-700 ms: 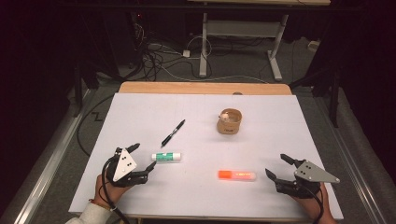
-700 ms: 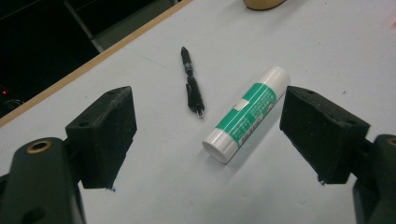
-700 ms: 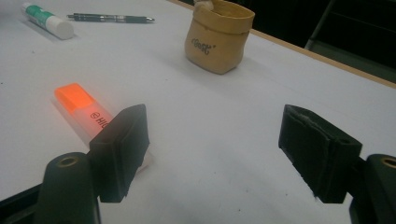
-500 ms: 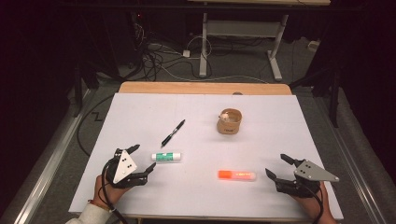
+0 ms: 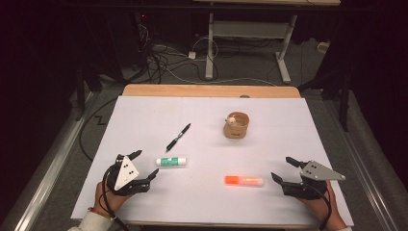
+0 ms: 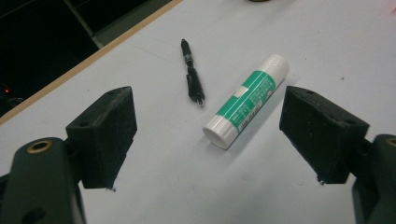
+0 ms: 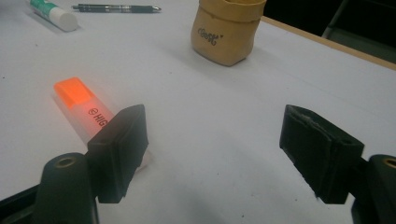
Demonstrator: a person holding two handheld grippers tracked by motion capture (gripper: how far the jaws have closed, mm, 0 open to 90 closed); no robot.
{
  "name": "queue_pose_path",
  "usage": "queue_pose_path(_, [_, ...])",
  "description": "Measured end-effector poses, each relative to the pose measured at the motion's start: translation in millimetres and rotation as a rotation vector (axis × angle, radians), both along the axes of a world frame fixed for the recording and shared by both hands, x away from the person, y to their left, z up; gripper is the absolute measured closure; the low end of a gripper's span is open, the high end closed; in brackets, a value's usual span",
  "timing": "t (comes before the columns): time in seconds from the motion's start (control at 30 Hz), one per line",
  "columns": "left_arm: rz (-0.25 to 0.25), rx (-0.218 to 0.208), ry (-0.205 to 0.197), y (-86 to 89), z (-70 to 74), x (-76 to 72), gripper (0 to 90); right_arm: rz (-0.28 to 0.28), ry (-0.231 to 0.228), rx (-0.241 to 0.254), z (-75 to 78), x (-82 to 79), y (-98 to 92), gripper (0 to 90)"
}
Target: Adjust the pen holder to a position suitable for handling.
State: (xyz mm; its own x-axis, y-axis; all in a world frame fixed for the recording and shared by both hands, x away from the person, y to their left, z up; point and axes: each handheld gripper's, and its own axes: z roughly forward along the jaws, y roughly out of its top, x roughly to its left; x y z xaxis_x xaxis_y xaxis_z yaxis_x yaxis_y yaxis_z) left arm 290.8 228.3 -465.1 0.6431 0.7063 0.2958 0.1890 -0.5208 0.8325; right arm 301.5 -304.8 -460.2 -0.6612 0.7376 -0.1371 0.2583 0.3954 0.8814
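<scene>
My left gripper [image 5: 146,163] rests open at the front left of the white tabletop [image 5: 144,110]. A green and white glue stick [image 5: 172,162] lies just right of it. In the left gripper view the glue stick [image 6: 247,100] lies ahead between the wide jaws of that gripper [image 6: 210,140], untouched, with a black pen [image 6: 192,79] beyond it. My right gripper [image 5: 282,168] rests open at the front right. An orange highlighter [image 5: 244,181] lies to its left. In the right gripper view the highlighter [image 7: 88,109] runs partly behind the left jaw of that gripper [image 7: 219,149], and nothing sits between the pads.
A tan pouch [image 5: 236,125] stands upright at the middle right of the table, also ahead in the right gripper view [image 7: 226,30]. The black pen [image 5: 178,137] lies slanted at mid-table. Beyond the wooden far edge [image 5: 207,90] are cables and desk legs on the floor.
</scene>
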Motion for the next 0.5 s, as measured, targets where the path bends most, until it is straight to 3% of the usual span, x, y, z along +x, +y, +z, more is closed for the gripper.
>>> queue_pose_path(0.27, [-0.002, -0.012, 0.017, 0.3, 0.6, 0.8, 18.8, 0.018, -0.006, 0.008, 14.1, 13.4, 6.9, 23.7])
queue_pose_path(0.37, [-0.006, -0.005, 0.019, 0.0, 0.1, 0.8, 18.9, 0.018, 0.005, -0.027, 22.8, 29.2, 15.4, 25.9])
queue_pose_path(0.5, [-0.005, -0.007, 0.028, 0.4, -0.3, 0.9, 18.9, 0.007, 0.003, -0.031, 30.6, 44.9, 21.5, 25.9])
